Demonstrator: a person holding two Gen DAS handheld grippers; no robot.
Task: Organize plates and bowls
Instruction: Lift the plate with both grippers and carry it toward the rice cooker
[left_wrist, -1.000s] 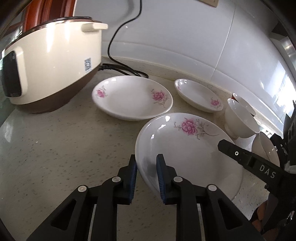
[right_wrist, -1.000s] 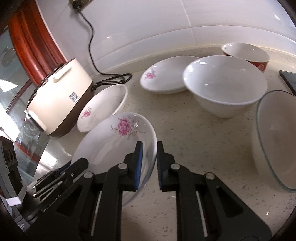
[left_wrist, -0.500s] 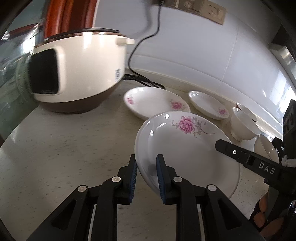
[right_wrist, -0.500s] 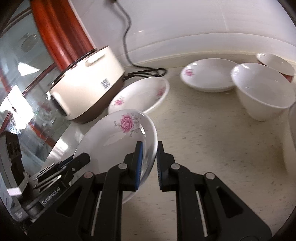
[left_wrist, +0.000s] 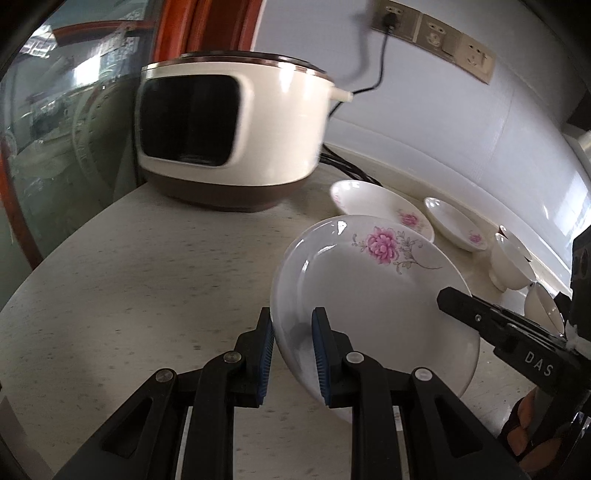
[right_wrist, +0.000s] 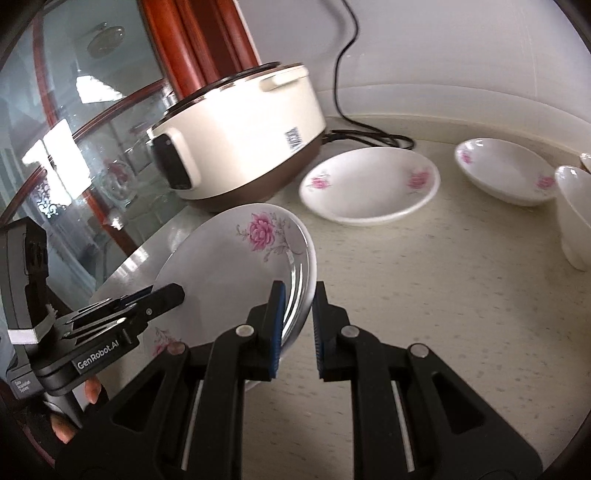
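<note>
A large white plate with a pink flower (left_wrist: 373, 291) is held above the counter by both grippers, tilted. My left gripper (left_wrist: 292, 334) is shut on its near left rim. My right gripper (right_wrist: 297, 310) is shut on its right rim (right_wrist: 303, 273). A second flowered plate (right_wrist: 369, 184) lies on the counter beside the rice cooker, and a smaller flowered plate (right_wrist: 506, 175) lies further right. A white bowl (right_wrist: 576, 214) stands at the right edge; in the left wrist view it (left_wrist: 511, 264) shows beyond the held plate.
A cream rice cooker (left_wrist: 229, 136) with a black cord stands at the back left of the speckled counter (left_wrist: 129, 295). A glass partition with a red frame (right_wrist: 92, 155) borders the left. A white tiled wall with sockets (left_wrist: 436, 40) runs behind.
Both grippers have carried the flowered plate leftward and back from the other dishes, toward the counter's left end in front of the rice cooker. Both stay shut on the plate.
</note>
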